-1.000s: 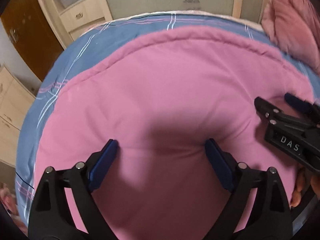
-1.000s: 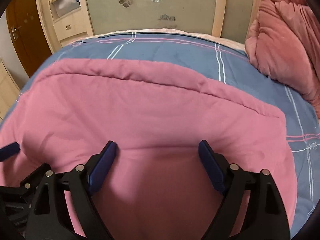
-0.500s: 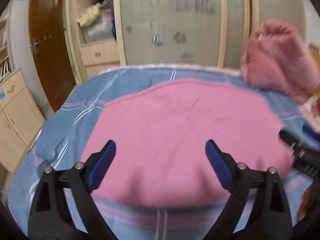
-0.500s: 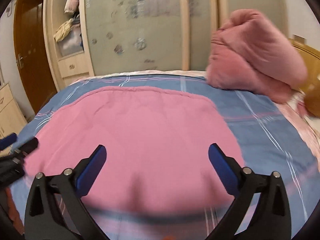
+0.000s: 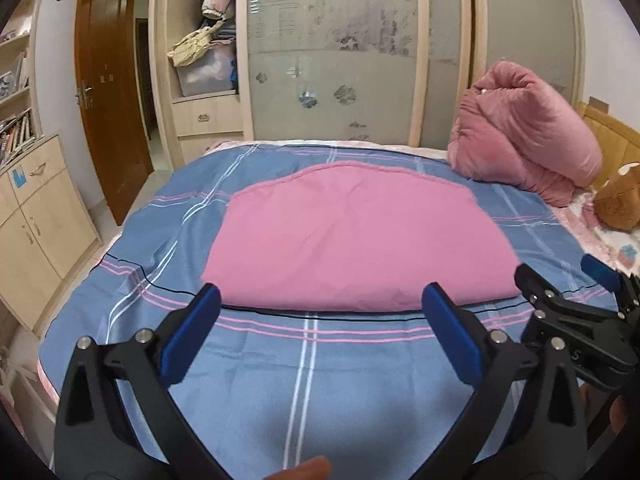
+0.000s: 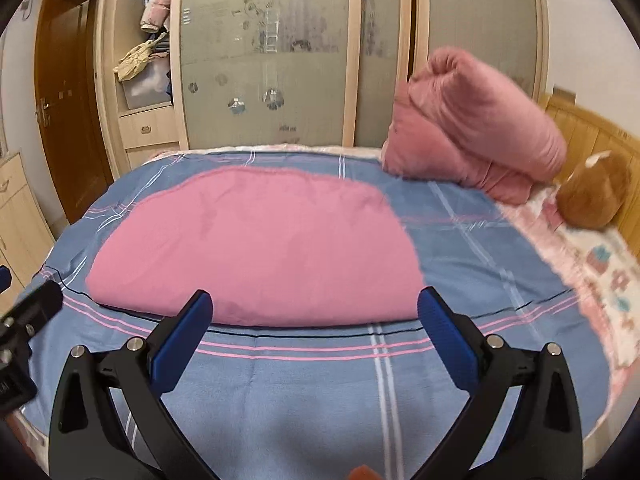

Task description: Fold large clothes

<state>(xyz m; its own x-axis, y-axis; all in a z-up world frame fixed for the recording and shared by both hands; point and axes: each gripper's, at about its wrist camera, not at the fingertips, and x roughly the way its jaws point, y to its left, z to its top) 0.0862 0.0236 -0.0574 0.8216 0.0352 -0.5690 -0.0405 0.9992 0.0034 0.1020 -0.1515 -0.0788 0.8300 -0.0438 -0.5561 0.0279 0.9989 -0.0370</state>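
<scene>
Blue plaid bedsheet (image 5: 304, 360) fills the view under and ahead of both grippers. Sliding-door wardrobe (image 5: 340, 52) stands behind the bed, straight ahead; brown door (image 5: 108, 92) far ahead-left. Folded pink garment (image 5: 356, 240) lies flat on the sheet just ahead of both sets of fingertips, near fold edge running across, apart from the pads, nothing touching it. Bunched pink quilt (image 5: 524, 144) sits ahead-right near the headboard, well apart from the garment; brown plush toy (image 6: 596, 192) further right beside it. Left gripper (image 5: 320, 328): jaws spread wide, have just been opening further, nothing between them but bare sheet, so released. Right gripper (image 6: 316, 332): also spread fully, jaws have just opened up, empty, released. Each gripper shows at the edge of the other's view: right one at the left cam's right side, left one blurred at the right cam's left edge. Both point down at a slant over the near part of the bed.
</scene>
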